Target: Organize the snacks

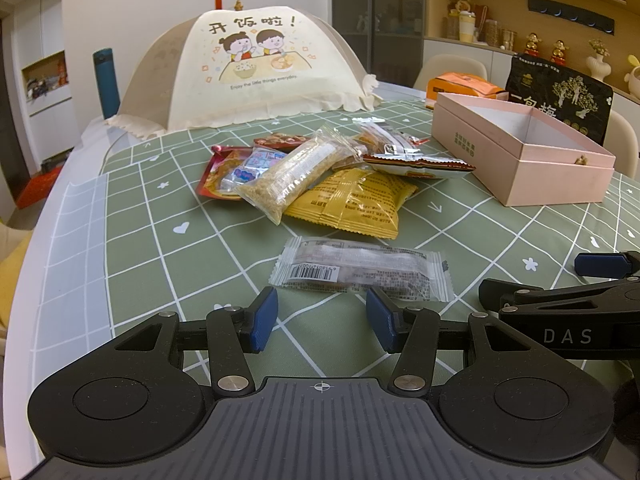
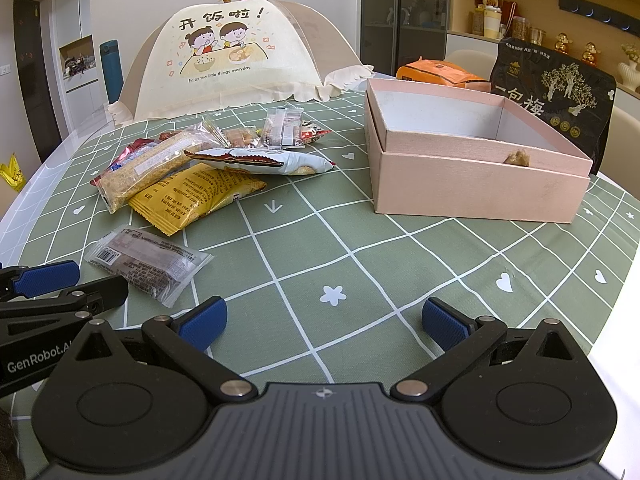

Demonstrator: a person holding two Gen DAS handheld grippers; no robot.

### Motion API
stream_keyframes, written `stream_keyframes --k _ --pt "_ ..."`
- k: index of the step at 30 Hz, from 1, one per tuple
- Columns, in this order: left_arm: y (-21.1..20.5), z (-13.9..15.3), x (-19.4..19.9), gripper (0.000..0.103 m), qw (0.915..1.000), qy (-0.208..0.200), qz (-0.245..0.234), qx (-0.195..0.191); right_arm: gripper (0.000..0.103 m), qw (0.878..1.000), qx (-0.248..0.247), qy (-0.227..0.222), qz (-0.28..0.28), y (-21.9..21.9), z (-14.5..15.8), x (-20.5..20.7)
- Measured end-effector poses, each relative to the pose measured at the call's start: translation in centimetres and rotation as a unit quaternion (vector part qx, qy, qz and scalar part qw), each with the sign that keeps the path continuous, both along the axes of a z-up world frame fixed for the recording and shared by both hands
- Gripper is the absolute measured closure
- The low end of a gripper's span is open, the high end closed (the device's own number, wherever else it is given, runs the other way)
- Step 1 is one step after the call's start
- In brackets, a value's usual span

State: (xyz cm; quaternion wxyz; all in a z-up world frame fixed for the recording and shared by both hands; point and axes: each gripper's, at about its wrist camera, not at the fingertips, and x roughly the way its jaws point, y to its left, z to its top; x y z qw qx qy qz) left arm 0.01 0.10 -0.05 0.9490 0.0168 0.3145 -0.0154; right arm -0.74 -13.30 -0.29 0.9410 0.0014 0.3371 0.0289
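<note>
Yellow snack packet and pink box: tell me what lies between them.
Only bare green checked tablecloth separates the yellow snack packet from the pink box, clearest in the right wrist view.

Left tongs (image 1: 322, 320) and right tongs (image 2: 324, 322) both gape, empty.

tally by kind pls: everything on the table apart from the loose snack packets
Pink box: 1
Big bags: 2, orange bag and black bag
Mesh food cover: 1
Teal flask: 1
Total: 5
</note>
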Motion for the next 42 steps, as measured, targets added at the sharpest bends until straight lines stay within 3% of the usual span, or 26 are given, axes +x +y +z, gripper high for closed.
stream_keyframes --k 5,9,12,15,20,22,23,26,28,30,32,35,38,40,42 --pt "0.0 0.0 0.0 0.047 1.0000 0.000 0.000 -0.002 0.000 1.000 0.000 0.000 0.001 0.0 0.0 0.0" --pt "0.3 0.3 -0.4 0.049 0.9998 0.007 0.005 -0.020 0.000 0.998 -0.004 0.048 0.038 -0.7 0.8 0.4" --pt "1.1 1.3 -0.6 0.050 0.9970 0.033 0.028 -0.063 0.000 0.995 -0.008 0.079 0.059 -1.1 1.2 0.4" --pt "1.7 3.1 -0.6 0.050 0.9925 0.044 0.048 -0.103 0.000 0.994 -0.011 0.080 0.068 -1.2 1.2 0.2" --pt "1.9 5.2 1.3 0.050 0.9923 0.063 0.036 -0.101 0.000 0.992 0.005 0.087 0.088 -1.2 1.6 1.0" --pt "2.4 5.0 2.7 0.050 0.9842 0.112 0.045 -0.129 0.000 0.994 0.018 0.080 0.073 -1.4 1.6 1.1" --pt "2.6 4.7 3.4 0.050 0.9762 0.140 0.057 -0.156 0.001 0.994 0.019 0.078 0.070 -1.5 1.6 1.1" --pt "2.9 3.9 4.3 0.050 0.9597 0.164 0.072 -0.216 0.010 0.996 0.007 0.069 0.055 -1.9 2.4 0.9" --pt "2.5 4.0 4.7 0.050 0.9644 0.148 0.067 -0.209 0.010 0.998 0.018 0.038 0.037 -2.8 3.9 0.7" --pt "1.8 4.4 4.9 0.050 0.9774 0.126 0.051 -0.161 0.010 0.999 0.036 0.007 0.026 -3.4 5.9 0.9" --pt "1.8 4.5 4.7 0.050 0.9841 0.112 0.051 -0.128 0.010 0.998 0.045 -0.018 0.029 -3.0 7.8 2.3" --pt "3.3 4.4 3.8 0.050 0.9777 0.122 0.056 -0.162 0.010 0.997 0.060 -0.021 0.045 -0.5 9.8 6.6" --pt "4.8 3.8 3.4 0.050 0.9636 0.156 0.045 -0.212 0.024 0.995 0.062 0.007 0.076 2.9 9.2 12.3" --pt "5.4 3.1 3.4 0.050 0.9542 0.176 0.044 -0.238 0.059 0.993 0.045 0.048 0.094 4.5 7.5 15.8" --pt "5.9 2.7 3.2 0.051 0.9530 0.174 0.050 -0.243 0.068 0.990 0.031 0.090 0.100 4.8 5.7 17.5"
